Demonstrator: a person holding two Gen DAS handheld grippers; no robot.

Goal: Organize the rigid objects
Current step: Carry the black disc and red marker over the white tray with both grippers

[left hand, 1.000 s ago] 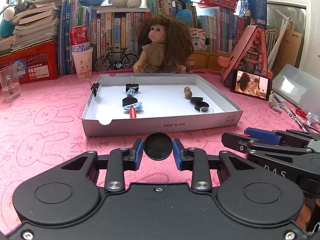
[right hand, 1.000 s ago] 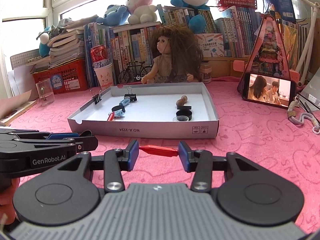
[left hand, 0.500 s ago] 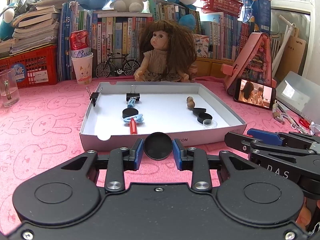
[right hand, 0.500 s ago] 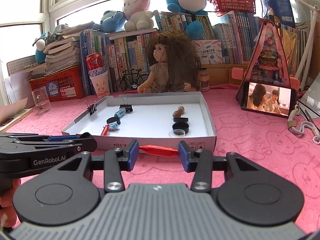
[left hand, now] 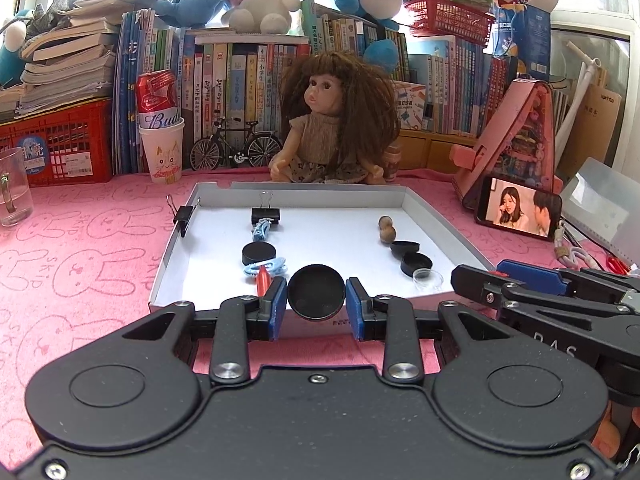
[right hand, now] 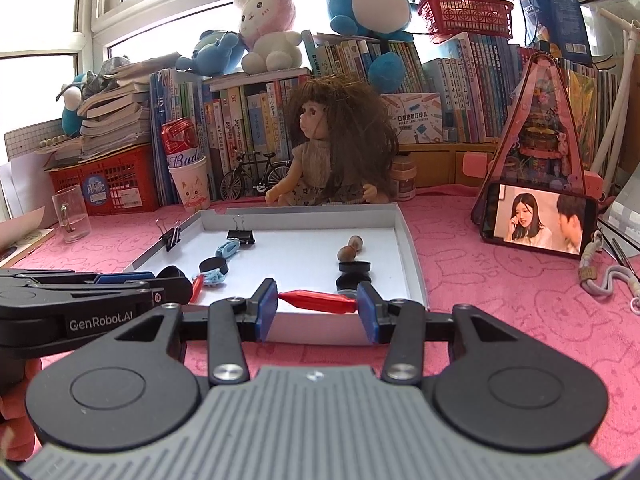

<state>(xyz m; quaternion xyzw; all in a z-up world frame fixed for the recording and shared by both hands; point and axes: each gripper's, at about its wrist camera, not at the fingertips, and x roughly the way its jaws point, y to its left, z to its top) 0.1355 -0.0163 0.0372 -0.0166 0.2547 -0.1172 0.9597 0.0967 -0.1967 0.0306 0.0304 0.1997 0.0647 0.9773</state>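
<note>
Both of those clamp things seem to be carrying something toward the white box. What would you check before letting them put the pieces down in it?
1. Left gripper jaws closed on the black disc: ok, the blue pads touch both of its edges.
2. Right gripper jaws closed on the red piece: ok, held end to end between the pads.
3. Both loads past the white tray's near wall: cannot tell from these views.
4. Free floor in the tray: ok, the middle strip is bare.
5. The two grippers apart from each other: ok, side by side with a gap showing.
6. Binder clip on the tray's left wall out of the way: ok.
</note>
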